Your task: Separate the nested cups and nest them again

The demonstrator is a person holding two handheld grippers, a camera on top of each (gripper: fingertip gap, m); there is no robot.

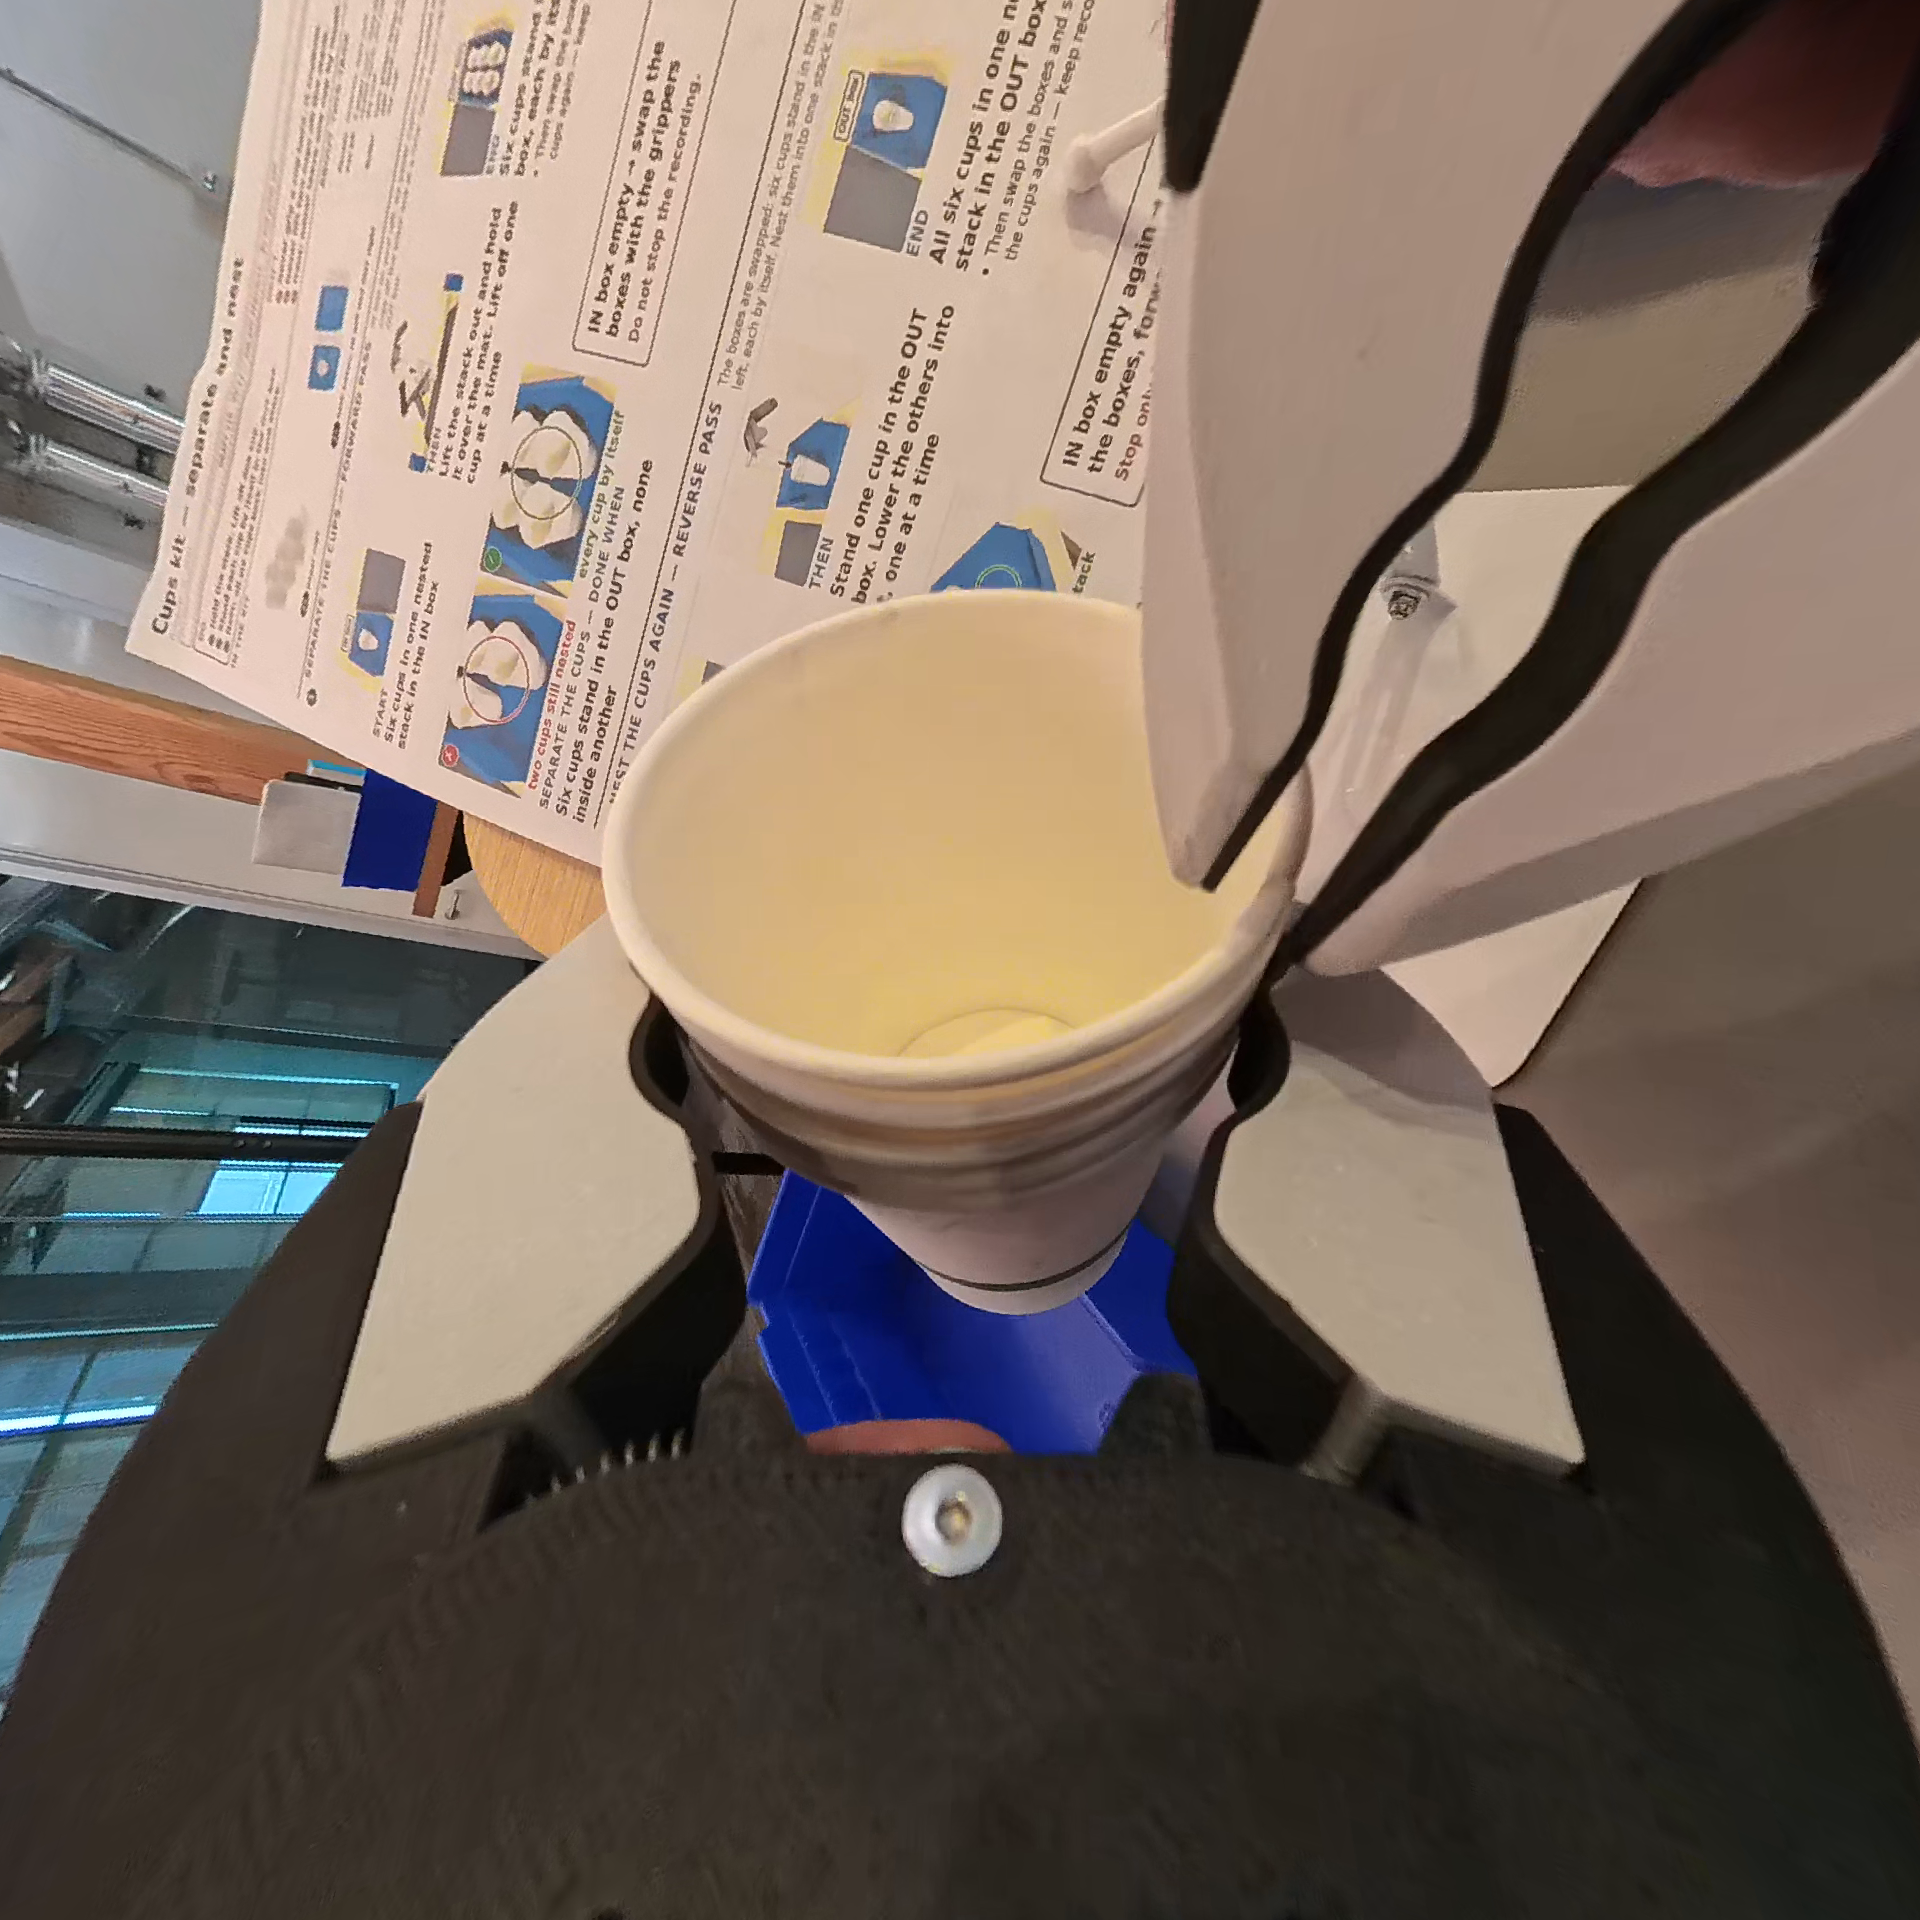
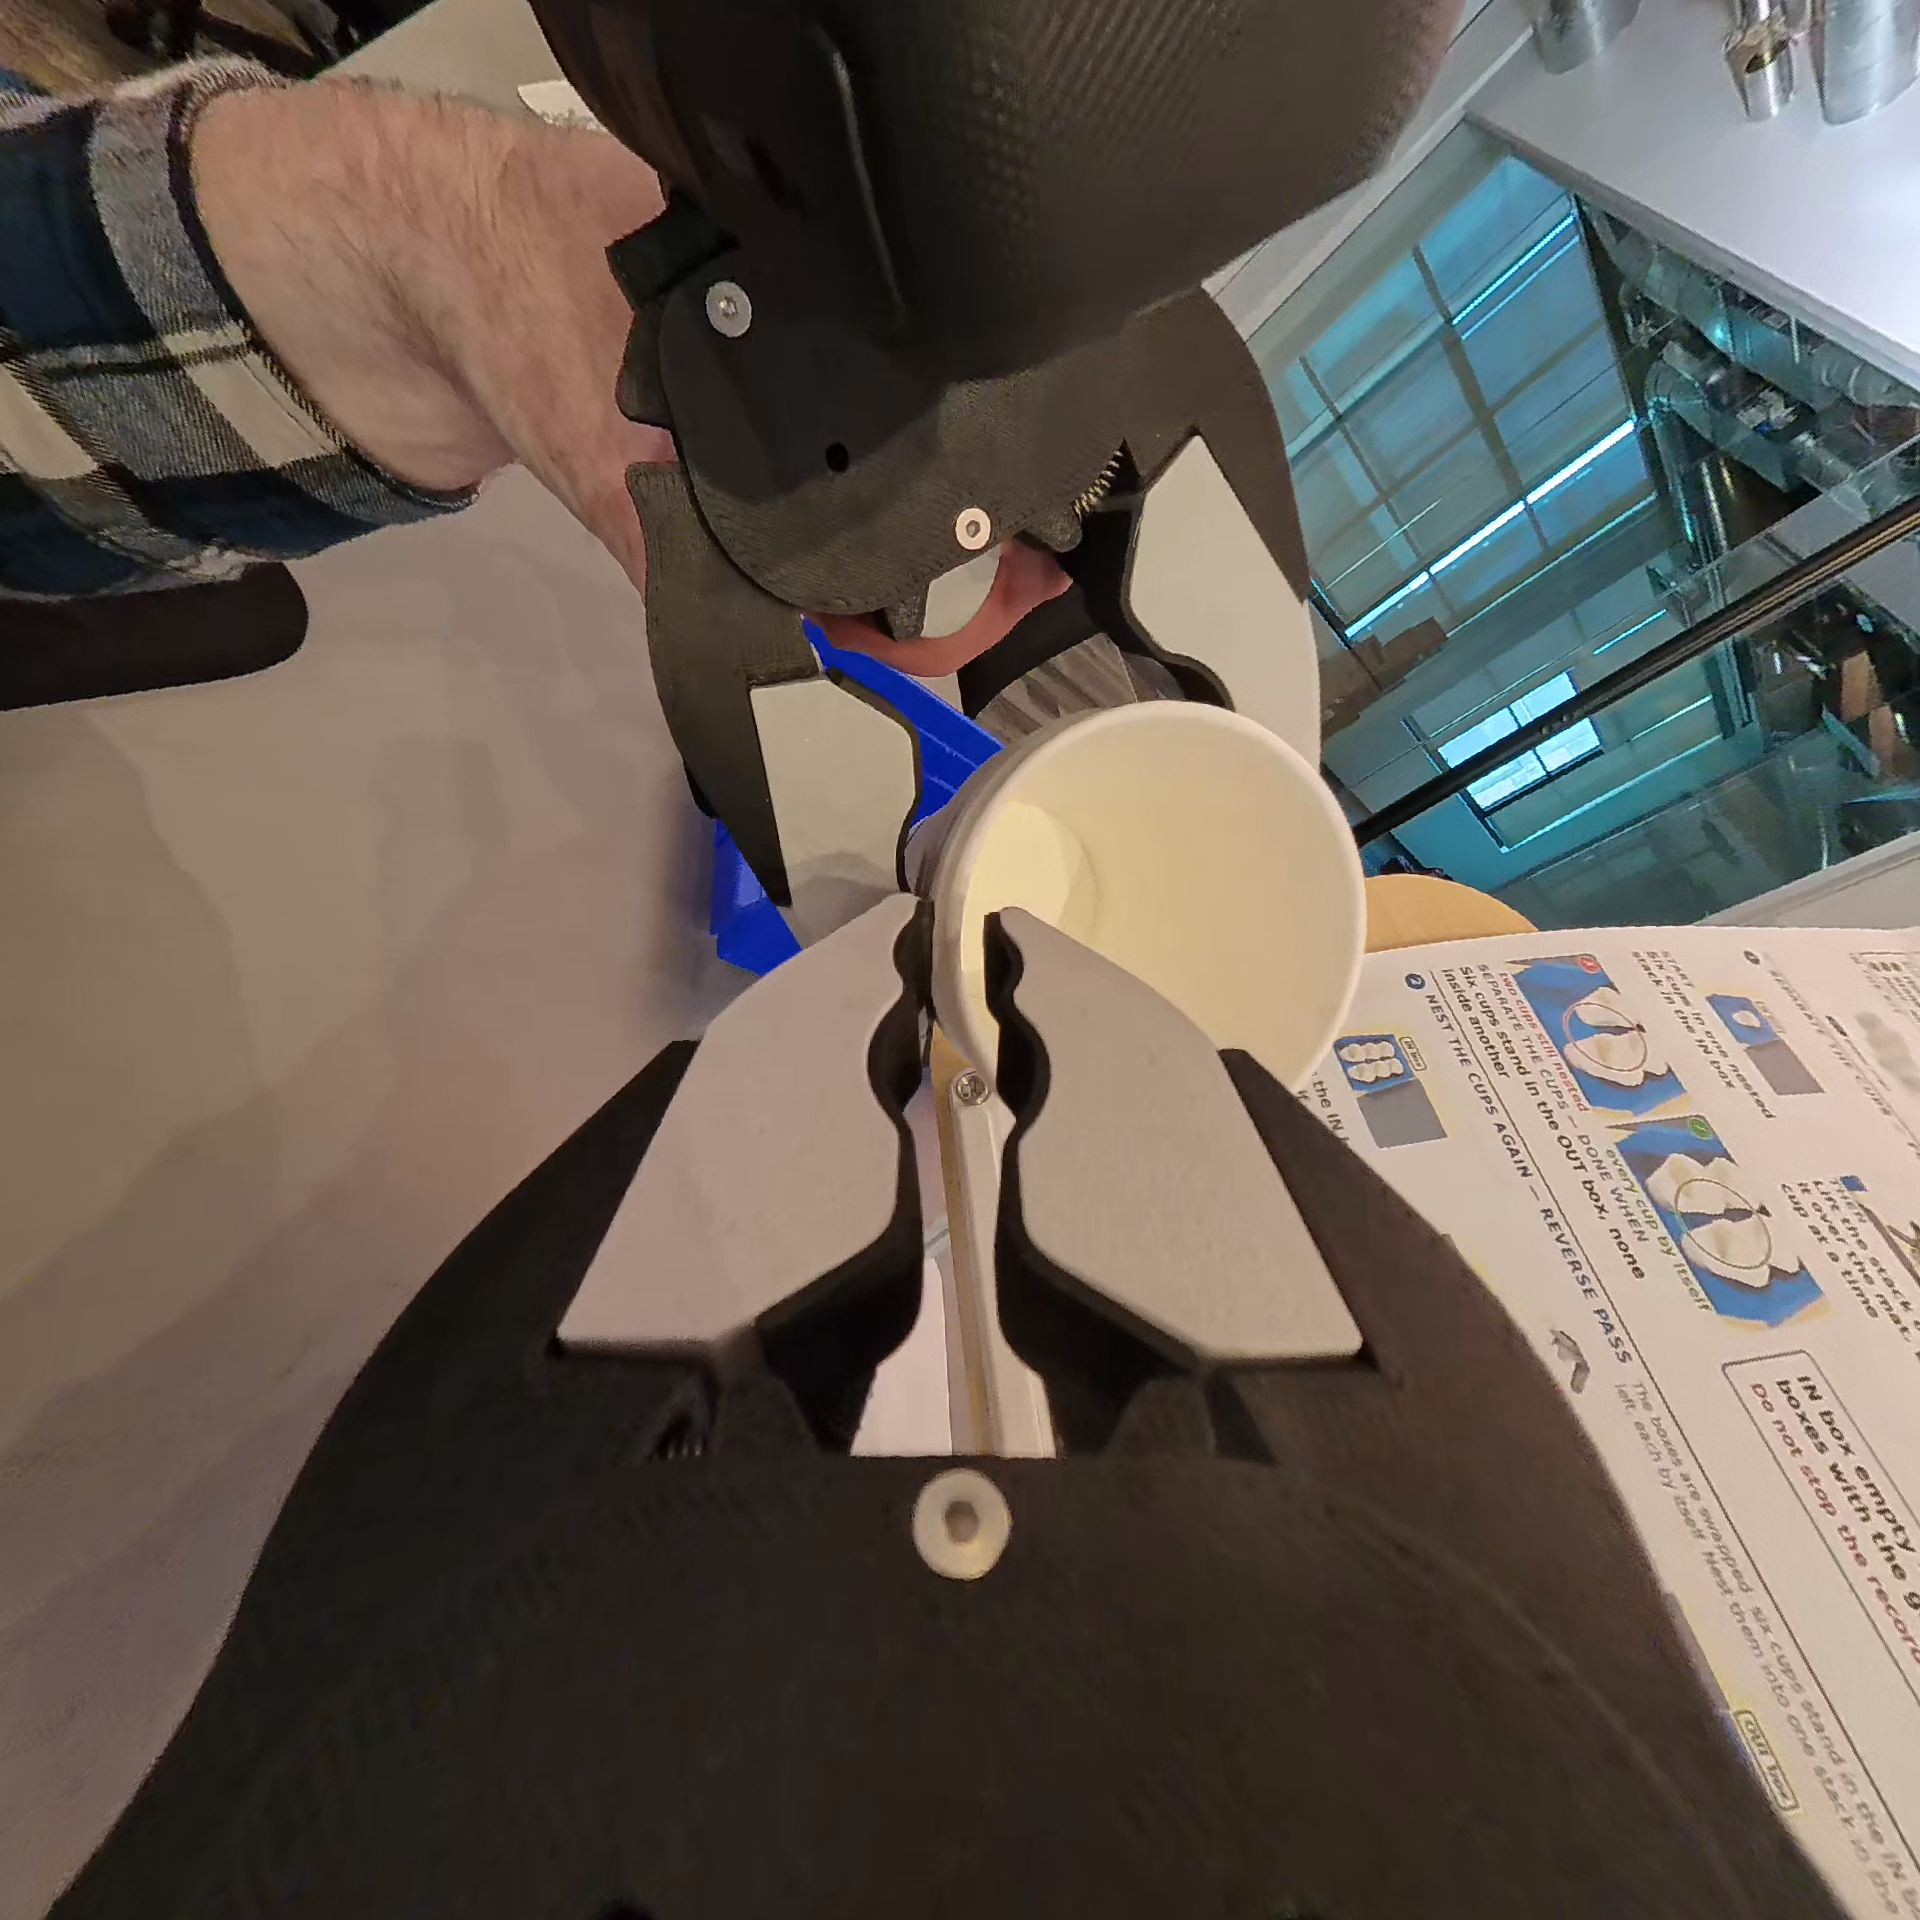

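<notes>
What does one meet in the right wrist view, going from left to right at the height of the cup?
Grey table → blue box → stack of white cups → round wooden top → windows.

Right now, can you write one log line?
left gripper: holds cup stack | right gripper: pinches top cup rim | step: separating
</notes>
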